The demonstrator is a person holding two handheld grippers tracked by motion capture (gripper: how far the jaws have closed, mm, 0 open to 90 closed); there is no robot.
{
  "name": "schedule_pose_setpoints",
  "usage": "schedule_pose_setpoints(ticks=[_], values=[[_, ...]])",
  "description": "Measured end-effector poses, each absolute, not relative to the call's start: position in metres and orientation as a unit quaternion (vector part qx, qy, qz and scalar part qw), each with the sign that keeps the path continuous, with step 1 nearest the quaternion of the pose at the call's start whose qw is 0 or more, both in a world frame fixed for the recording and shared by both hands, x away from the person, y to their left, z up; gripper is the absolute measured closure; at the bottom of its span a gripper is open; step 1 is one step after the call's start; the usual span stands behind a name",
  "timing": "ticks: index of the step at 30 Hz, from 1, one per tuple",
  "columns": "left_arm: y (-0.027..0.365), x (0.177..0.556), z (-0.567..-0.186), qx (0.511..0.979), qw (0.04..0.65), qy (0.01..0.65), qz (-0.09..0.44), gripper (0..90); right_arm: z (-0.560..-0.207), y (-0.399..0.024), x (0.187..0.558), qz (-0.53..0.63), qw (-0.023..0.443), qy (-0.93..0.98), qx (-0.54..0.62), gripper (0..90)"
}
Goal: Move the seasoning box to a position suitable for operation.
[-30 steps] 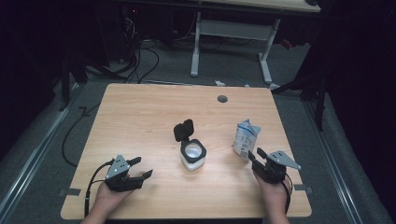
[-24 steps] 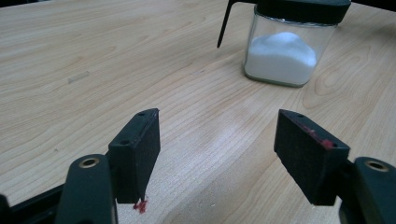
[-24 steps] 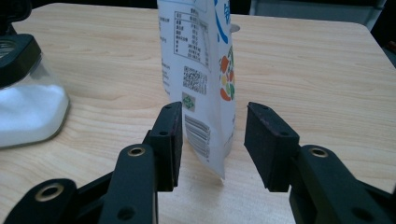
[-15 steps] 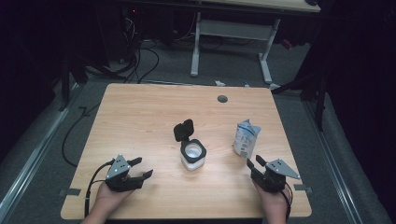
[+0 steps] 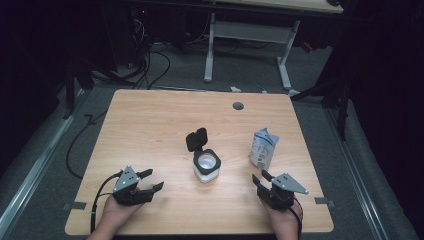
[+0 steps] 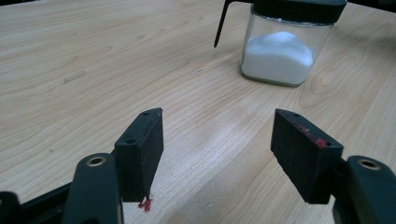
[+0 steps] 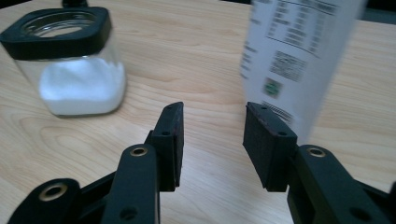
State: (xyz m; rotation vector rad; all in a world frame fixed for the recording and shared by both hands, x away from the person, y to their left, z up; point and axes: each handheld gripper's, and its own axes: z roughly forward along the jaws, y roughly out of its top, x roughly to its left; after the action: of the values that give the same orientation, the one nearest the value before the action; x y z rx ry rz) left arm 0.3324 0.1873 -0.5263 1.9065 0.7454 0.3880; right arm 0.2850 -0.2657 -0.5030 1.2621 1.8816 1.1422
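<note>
A square glass jar (image 5: 206,166) of white powder stands mid-table, its black flip lid (image 5: 196,139) hinged up. To its right stands a white printed pouch (image 5: 263,148). My left gripper (image 5: 153,181) rests near the front left edge, open; its jaws have just been closing a little with nothing between them. In the left gripper view the left gripper (image 6: 219,135) points toward the jar (image 6: 280,56), well short of it. My right gripper (image 5: 260,178) sits open in front of the pouch. In the right gripper view the right gripper (image 7: 215,116) is empty, the pouch (image 7: 294,56) just beyond its right jaw and the jar (image 7: 74,70) at left.
The wooden table (image 5: 150,125) has a round cable hole (image 5: 238,106) near its far edge. Behind it stand the white legs of another desk (image 5: 210,50), with cables (image 5: 150,65) on the dark floor. A person's hands hold both grippers at the front edge.
My right gripper has drawn back from the pouch toward the table's front edge. The left gripper has stayed where it was, its jaws slightly narrower.
</note>
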Motion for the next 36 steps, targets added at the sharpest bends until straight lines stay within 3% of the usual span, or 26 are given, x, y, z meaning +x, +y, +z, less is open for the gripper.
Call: schedule_pose_setpoints(ticks=[18, 36], values=[[0.192, 0.334, -0.529, 0.779, 0.51, 0.323, 0.167, 40.1, -0.495, -0.201, 0.312, 0.437, 0.287, 0.736, 0.431, 64.8], [0.157, 0.35, -0.514, 0.767, 0.495, 0.374, 0.164, 47.6, -0.513, -0.196, 0.319, 0.437, 0.269, 0.746, 0.423, 74.2]])
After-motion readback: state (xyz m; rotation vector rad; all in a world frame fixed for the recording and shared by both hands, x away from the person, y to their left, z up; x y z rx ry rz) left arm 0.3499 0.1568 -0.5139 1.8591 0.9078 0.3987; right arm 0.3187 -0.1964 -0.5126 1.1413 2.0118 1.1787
